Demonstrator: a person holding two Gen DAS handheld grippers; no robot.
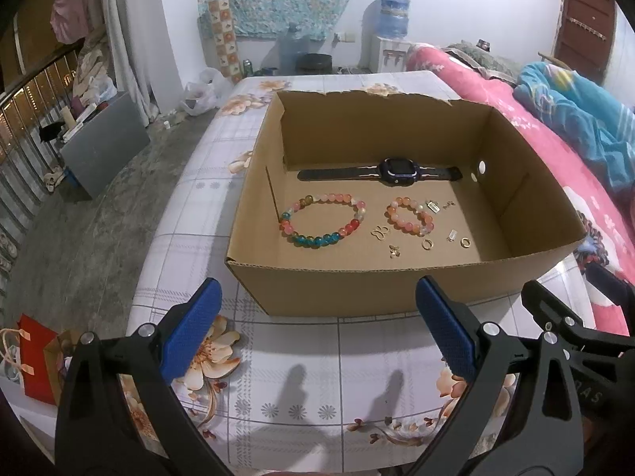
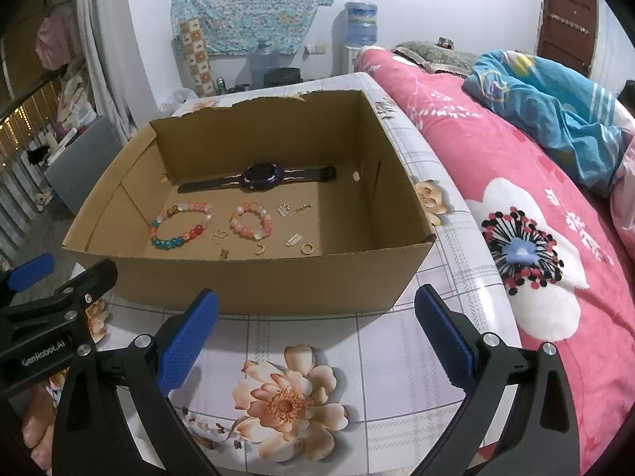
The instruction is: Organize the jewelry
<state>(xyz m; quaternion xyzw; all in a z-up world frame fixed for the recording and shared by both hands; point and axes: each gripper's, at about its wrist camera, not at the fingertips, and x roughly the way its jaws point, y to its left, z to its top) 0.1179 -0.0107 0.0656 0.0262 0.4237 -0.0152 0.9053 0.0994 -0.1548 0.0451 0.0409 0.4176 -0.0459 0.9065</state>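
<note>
Inside the cardboard box [image 1: 397,277], a dark watch [image 1: 391,170] lies flat along the far wall. Nearer sit a multicoloured bead bracelet [image 1: 323,220], a smaller pink one [image 1: 409,216] and gold rings [image 1: 465,242] (tiny). Left gripper [image 1: 317,331] and right gripper [image 2: 317,333] hover before the box, both spread wide, empty.

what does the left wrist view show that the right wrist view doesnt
Only the left wrist view shows the red gift bag off the table's left edge, and the right tongs at its right.

Only the right wrist view shows the black and red flower print on the pink blanket, and the left tongs at its left.

Both show the cardboard box holding the watch, two bead bracelets and small gold pieces, with both tongs open and empty.
</note>
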